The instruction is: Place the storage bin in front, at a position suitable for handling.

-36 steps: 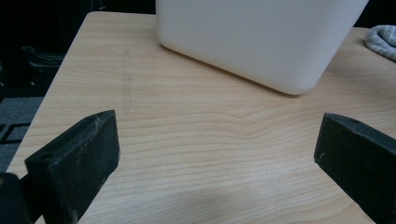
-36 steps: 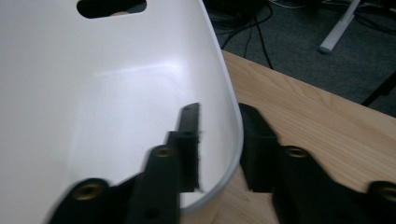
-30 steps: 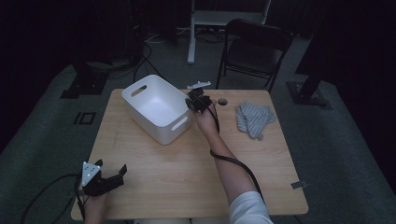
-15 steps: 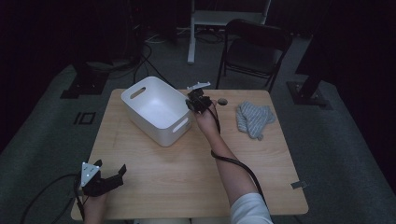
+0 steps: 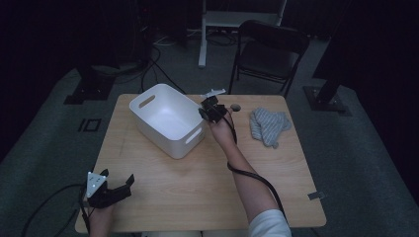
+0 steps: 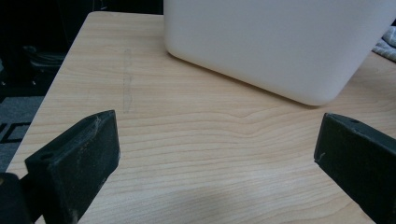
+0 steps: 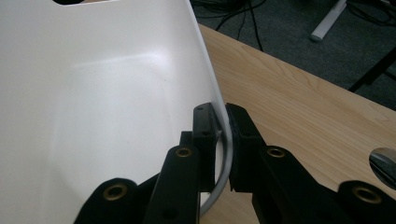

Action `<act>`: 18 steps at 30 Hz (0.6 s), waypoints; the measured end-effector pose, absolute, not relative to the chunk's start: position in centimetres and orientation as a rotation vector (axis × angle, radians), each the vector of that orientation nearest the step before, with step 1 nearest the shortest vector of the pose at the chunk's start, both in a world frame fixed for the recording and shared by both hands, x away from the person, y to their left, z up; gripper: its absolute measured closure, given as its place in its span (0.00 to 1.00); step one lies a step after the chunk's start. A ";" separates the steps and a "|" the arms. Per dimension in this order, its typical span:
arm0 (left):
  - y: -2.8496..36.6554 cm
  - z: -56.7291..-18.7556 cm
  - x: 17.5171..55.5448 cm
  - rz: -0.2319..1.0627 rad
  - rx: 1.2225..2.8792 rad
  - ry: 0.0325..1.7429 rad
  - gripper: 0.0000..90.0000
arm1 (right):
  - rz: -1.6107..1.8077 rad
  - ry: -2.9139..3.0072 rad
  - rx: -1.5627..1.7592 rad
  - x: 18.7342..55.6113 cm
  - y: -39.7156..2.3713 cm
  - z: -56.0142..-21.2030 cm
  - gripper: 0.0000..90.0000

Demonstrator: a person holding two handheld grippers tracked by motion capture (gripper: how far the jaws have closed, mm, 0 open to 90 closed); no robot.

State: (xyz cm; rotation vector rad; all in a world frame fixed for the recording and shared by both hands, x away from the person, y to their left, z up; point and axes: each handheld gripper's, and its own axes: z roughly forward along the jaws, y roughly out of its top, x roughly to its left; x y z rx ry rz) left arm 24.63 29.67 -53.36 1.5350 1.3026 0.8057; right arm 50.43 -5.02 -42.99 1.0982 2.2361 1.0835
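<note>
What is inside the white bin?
The bin looks empty: bare white floor and walls in the high view. The right gripper clamps its rim, one jaw inside. The near inner wall is hidden.

A light wooden table [image 5: 197,187] is seen, on which a white bin [image 5: 165,118] is set toward the far left. A small round object [image 5: 236,107] is placed just beyond its right corner, and a striped grey cloth [image 5: 269,127] is laid near the right edge.
</note>
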 end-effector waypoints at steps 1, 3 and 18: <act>29.6 -53.3 24.6 0.806 1.535 1.302 0.00 | 1.082 2.237 1.101 50.3 -5.1 -43.0 0.93; 29.6 -53.3 24.6 0.810 1.538 1.300 0.00 | 1.077 2.241 1.095 50.1 -5.2 -43.0 0.93; 29.5 -53.4 24.7 0.808 1.541 1.301 0.00 | 1.090 2.276 1.082 48.8 -6.9 -43.0 0.93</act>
